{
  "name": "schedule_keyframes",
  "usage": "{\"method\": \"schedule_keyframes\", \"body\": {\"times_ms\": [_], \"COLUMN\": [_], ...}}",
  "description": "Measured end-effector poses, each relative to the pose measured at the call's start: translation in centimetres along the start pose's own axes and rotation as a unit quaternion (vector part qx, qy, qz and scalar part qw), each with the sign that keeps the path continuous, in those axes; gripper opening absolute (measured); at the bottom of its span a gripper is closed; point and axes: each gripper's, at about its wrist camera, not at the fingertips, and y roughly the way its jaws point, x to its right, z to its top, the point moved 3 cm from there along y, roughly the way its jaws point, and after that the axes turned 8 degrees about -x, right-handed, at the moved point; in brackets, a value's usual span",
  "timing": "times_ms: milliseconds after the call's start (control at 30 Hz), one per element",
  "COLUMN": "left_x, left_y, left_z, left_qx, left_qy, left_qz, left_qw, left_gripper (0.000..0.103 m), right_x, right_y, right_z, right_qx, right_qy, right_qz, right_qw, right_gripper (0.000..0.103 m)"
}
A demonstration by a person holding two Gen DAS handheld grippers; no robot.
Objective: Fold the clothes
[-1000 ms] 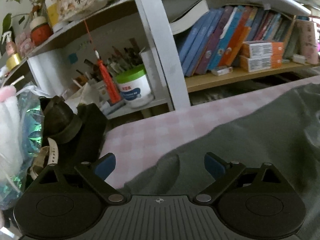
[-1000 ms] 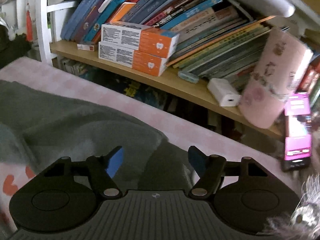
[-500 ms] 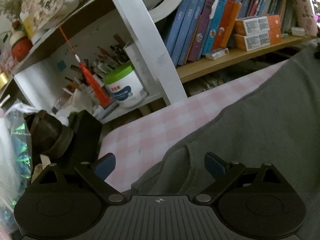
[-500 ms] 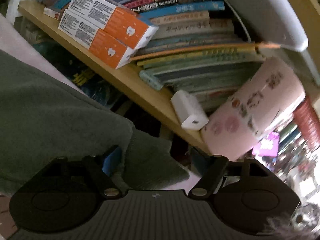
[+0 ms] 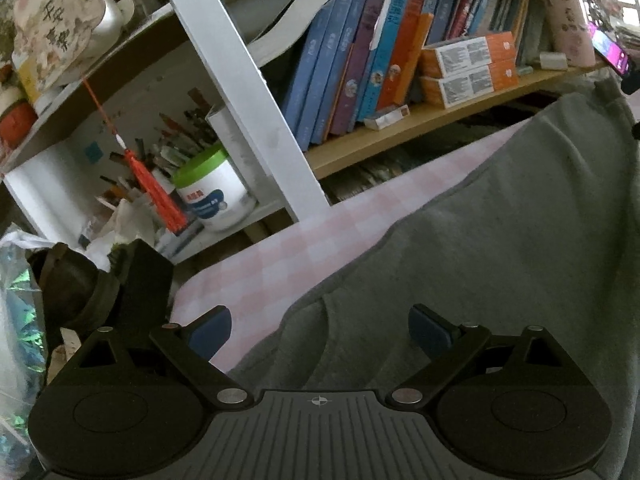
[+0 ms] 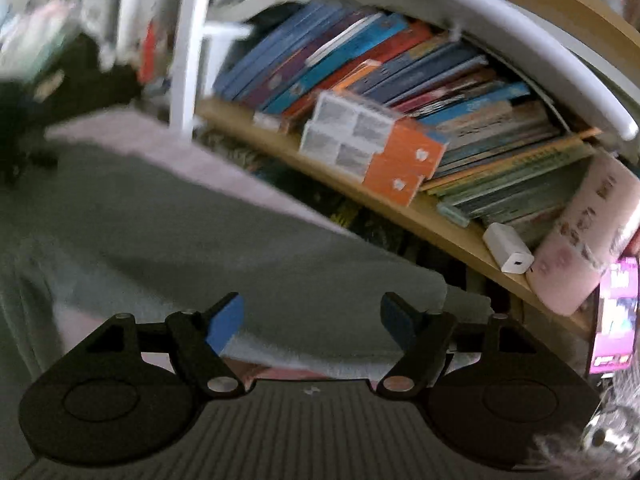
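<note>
Only left view shows green-lidded jar (image 5: 214, 192), both tongs (image 5: 318, 330) (image 6: 312, 322) spread over grey garment (image 5: 500, 248).

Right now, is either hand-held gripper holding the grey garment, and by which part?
Neither. The left hand-held gripper and right hand-held gripper are open over edges of the grey garment.

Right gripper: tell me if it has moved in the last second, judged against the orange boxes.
Yes. The right gripper has swung: the orange boxes now sit right of centre and tilted, and the view is blurred.
</note>
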Motion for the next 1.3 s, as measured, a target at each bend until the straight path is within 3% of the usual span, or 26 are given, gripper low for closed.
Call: {"method": "schedule_keyframes", "body": {"times_ms": [133, 367, 667, 833, 1300], "left_x": [-0.6, -1.3, -0.6, -0.7, -0.1], "left_y": [-0.8, -0.8, -0.5, 0.2, 3.8], "left_z": [-0.3, -0.1, 0.9, 1.3, 1.7], "left_qx": [0.005, 0.003, 0.005, 0.008, 0.010], "left_qy": [-0.004, -0.012, 0.022, 0.017, 0.030], "left_qz": [0.002, 0.010, -0.003, -0.015, -0.055], "left_qw": [1.0000, 0.9999, 0.9997, 0.9997, 0.9980], "left_gripper": [0.097, 0.097, 0.097, 0.097, 0.097], "right_x": [1.3, 3.9, 4.6, 4.7, 6.9], "right_y": [1.9, 1.7, 4.1, 4.8, 8.4], "right_z": [-0.7, -1.2, 0.0, 0.5, 3.5], "right_qx": [-0.050, -0.028, -0.037, -0.034, -0.010], "right_qy": [0.034, 0.110, 0.089, 0.069, 0.014], "right_qz": [0.000, 0.014, 0.006, 0.010, 0.055], "right_qw": [0.998, 0.993, 0.995, 0.997, 0.998], "right_gripper": [0.075, 0.075, 0.075, 0.075, 0.075]}}
